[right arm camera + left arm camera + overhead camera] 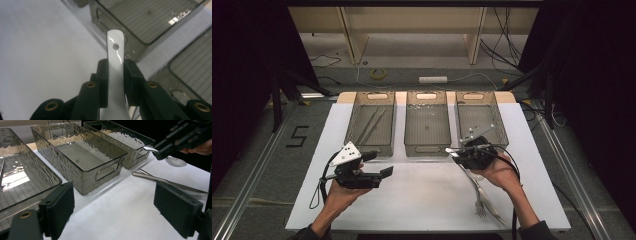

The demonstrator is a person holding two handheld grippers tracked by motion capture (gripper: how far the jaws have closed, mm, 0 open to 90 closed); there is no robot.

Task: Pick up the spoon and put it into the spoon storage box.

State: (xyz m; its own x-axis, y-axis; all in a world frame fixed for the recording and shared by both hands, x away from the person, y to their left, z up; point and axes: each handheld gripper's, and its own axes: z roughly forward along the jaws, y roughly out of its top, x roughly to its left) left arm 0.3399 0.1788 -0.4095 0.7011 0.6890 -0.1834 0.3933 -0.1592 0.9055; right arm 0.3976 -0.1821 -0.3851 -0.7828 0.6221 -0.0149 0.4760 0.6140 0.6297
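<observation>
My right gripper (116, 72) is shut on the handle of a steel spoon (115, 50), whose end with a small hole sticks out past the jaws. In the left gripper view the spoon's bowl (176, 161) hangs behind the right gripper (160, 152), above the mat. From above, the right gripper (453, 152) hovers in front of the gap between the middle and right bins. My left gripper (379, 164) is held over the mat's left front, open, with nothing between its jaws (125, 205).
Three smoky plastic bins stand in a row at the back of the white mat: left (371, 148), middle (427, 148), right (482, 94). Long thin utensils (372, 125) lie in the left bin. A knife and fork (482, 197) lie on the mat at front right.
</observation>
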